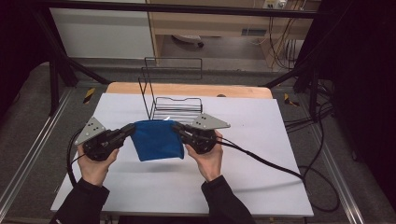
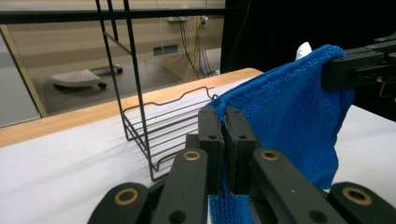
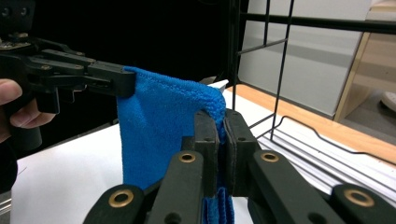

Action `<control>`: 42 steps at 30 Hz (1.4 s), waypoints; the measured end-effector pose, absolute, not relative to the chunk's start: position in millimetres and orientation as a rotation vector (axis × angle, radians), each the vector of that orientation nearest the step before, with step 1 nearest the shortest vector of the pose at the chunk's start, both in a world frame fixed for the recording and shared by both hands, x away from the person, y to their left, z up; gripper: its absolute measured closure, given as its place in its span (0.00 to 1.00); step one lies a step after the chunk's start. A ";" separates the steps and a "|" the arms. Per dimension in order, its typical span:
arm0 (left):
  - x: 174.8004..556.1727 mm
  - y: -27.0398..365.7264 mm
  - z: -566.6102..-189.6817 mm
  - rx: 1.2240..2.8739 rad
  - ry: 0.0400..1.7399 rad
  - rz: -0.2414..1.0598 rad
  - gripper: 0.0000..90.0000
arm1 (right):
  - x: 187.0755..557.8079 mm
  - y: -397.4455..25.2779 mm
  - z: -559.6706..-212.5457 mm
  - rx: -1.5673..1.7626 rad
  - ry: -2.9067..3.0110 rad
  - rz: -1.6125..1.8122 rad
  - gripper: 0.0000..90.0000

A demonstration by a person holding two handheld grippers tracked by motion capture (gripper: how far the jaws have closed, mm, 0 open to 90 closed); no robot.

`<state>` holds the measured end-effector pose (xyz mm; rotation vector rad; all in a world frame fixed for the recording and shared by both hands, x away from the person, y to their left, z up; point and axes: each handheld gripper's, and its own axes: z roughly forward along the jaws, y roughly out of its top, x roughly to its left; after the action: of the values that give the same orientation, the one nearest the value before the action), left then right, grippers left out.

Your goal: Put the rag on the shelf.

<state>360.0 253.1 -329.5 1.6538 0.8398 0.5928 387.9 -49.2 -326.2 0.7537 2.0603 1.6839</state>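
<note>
A blue microfibre cloth (image 1: 155, 140) hangs folded between the two grippers above the middle of the table (image 1: 261, 154), which is covered with a white sheet. In the high view the left gripper (image 1: 130, 129) pinches the cloth's upper left corner and the right gripper (image 1: 177, 128) pinches its upper right corner, so the top edge runs nearly level between them while the rest droops towards the sheet. Whether its lower edge touches the sheet cannot be told.

In the left gripper view the left gripper (image 2: 224, 114) has its two black jaws pressed together on the cloth's (image 2: 289, 121) corner, with fabric trapped between them and more hanging below. The right gripper (image 2: 334, 70) shows at the far upper right of that view, clamped on the opposite corner.

In the right gripper view the right gripper (image 3: 223, 119) is likewise closed tight on the folded edge of the cloth (image 3: 159, 130), and the left gripper (image 3: 126, 81) reaches in from the left with a person's hand (image 3: 16, 112) behind it, nipping the far corner.

A black wire rack (image 1: 175, 105) stands just behind the cloth, towards the far edge of the table, with a tall wire frame rising at its back and a low basket-like tray in front. The person's left hand (image 1: 95, 165) and right hand (image 1: 208, 161) grip the tool handles, dark sleeves coming in from the near edge.
</note>
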 end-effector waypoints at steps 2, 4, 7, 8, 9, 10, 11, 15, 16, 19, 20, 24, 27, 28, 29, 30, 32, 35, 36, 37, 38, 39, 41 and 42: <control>359.9 252.5 -326.6 1.652 0.831 0.596 0.96 | 387.7 -50.5 -323.6 0.752 2.048 1.693 0.96; 359.3 251.9 -324.2 1.637 0.825 0.599 0.96 | 387.5 -51.7 -319.5 0.744 2.040 1.694 0.96; 359.1 252.0 -321.6 1.633 0.820 0.610 0.96 | 387.6 -51.1 -315.2 0.730 2.035 1.693 0.96; 359.3 252.3 -320.3 1.626 0.822 0.610 0.96 | 387.4 -50.5 -313.1 0.723 2.032 1.694 0.96; 359.4 252.6 -319.4 1.622 0.822 0.614 0.96 | 387.4 -50.5 -313.1 0.723 2.032 1.694 0.96; 359.8 252.8 -317.5 1.618 0.821 0.617 0.96 | 387.4 -50.3 -311.8 0.718 2.035 1.692 0.96; 360.3 253.2 -315.5 1.617 0.822 0.621 0.96 | 387.5 -48.9 -308.5 0.711 2.030 1.691 0.96; 361.3 253.7 -307.0 1.601 0.812 0.636 0.96 | 388.3 -48.7 -304.9 0.711 2.019 1.699 0.96; 361.4 253.3 -305.3 1.599 0.809 0.639 0.96 | 388.3 -48.7 -303.4 0.706 2.015 1.699 0.96; 362.2 252.9 -301.0 1.587 0.804 0.647 0.96 | 387.8 -48.7 -297.8 0.693 2.003 1.700 0.96; 362.8 252.8 -299.2 1.579 0.802 0.650 0.96 | 387.8 -48.7 -296.3 0.687 1.997 1.697 0.96; 364.8 252.6 -295.0 1.569 0.796 0.654 0.96 | 387.3 -48.7 -287.0 0.670 1.983 1.695 0.96; 365.7 251.9 -291.8 1.553 0.790 0.659 0.96 | 387.7 -49.0 -282.6 0.664 1.973 1.692 0.96; 366.1 251.5 -290.6 1.549 0.789 0.659 0.96 | 388.1 -49.2 -280.5 0.659 1.965 1.689 0.96; 366.6 251.4 -289.2 1.550 0.786 0.665 0.96 | 388.1 -49.2 -280.5 0.659 1.965 1.689 0.96; 367.1 251.0 -287.7 1.545 0.784 0.667 0.97 | 388.3 -49.3 -279.6 0.659 1.963 1.689 0.96; 368.5 250.1 -284.5 1.540 0.779 0.672 0.96 | 388.8 -49.8 -277.8 0.657 1.954 1.691 0.96; 370.6 248.6 -279.9 1.525 0.774 0.678 0.97 | 389.8 -50.8 -274.4 0.653 1.938 1.698 0.96; 371.2 248.1 -278.4 1.520 0.771 0.679 0.97 | 390.1 -51.1 -273.1 0.653 1.931 1.701 0.96; 371.8 247.5 -276.9 1.515 0.768 0.682 0.97 | 390.6 -51.6 -271.7 0.650 1.923 1.704 0.96; 372.4 247.0 -275.5 1.510 0.763 0.685 0.97 | 390.8 -52.0 -270.4 0.650 1.916 1.707 0.96; 373.1 246.5 -273.9 1.507 0.759 0.684 0.96 | 391.2 -52.7 -269.2 0.649 1.908 1.711 0.96; 374.4 245.0 -271.2 1.494 0.751 0.690 0.97 | 391.9 -53.8 -267.2 0.652 1.894 1.713 0.96; 375.2 243.9 -269.6 1.494 0.749 0.695 0.97 | 392.5 -54.4 -266.2 0.651 1.886 1.716 0.96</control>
<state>375.2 243.9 -269.6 1.4942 0.7495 0.6945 392.5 -54.4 -266.2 0.6511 1.8859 1.7155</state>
